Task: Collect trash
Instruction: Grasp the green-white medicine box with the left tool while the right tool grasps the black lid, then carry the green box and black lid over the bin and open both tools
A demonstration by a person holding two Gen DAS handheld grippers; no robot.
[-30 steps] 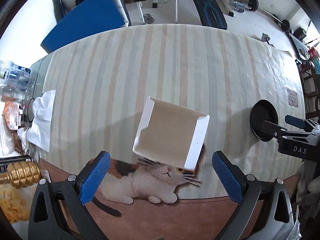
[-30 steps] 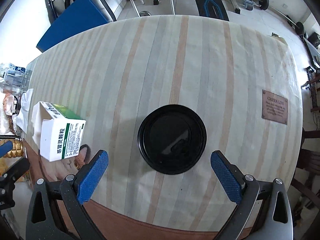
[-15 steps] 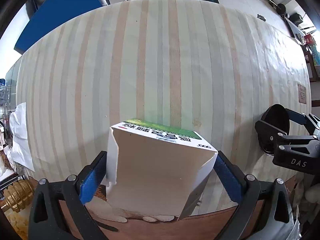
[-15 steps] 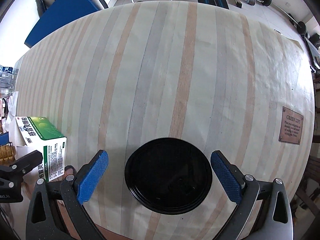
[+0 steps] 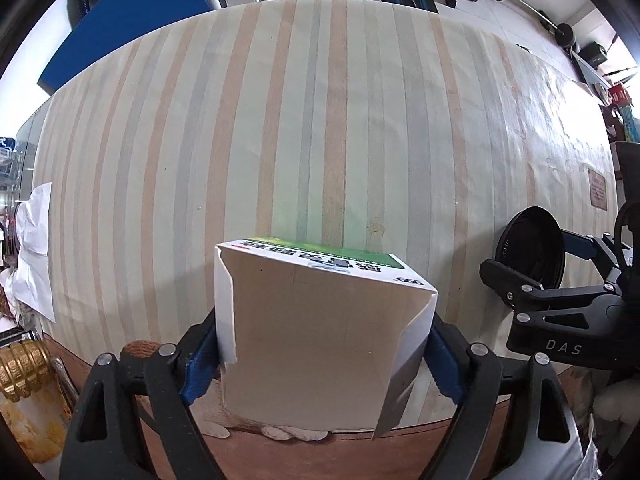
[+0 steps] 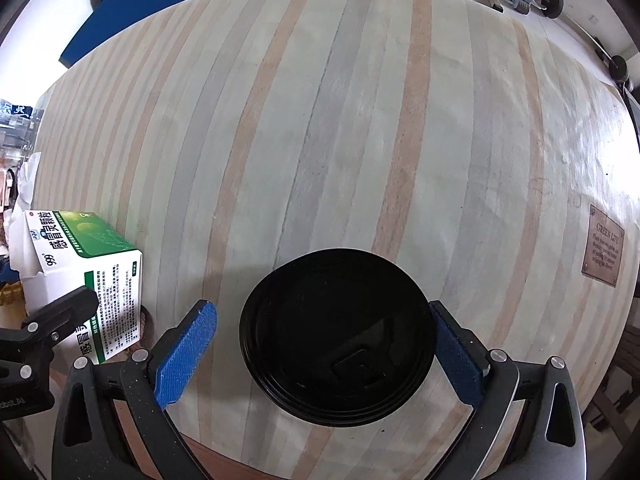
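Left wrist view: the left gripper (image 5: 324, 354) has its blue pads pressed against both side walls of the opened medicine box (image 5: 320, 336), which sits at the near edge of the striped table (image 5: 304, 128), its open end toward the camera. The carton is thin card, evidently empty and very light; its walls would likely buckle under a hard squeeze, so a moderate hold low on the two side panels, away from the torn flaps, seems safest.

Right wrist view: the right gripper (image 6: 324, 354) has its fingers apart, one on either side of the black lid (image 6: 338, 336). The right pad meets the rim or nearly so; the left pad stands clear of it, so the lid is not yet clamped. The lid also lies near the table's near edge, to the right of the box. It is thin, smooth plastic, light and probably slippery; taking it across its widest part, pads on opposite rim points, should keep it from squirting out.
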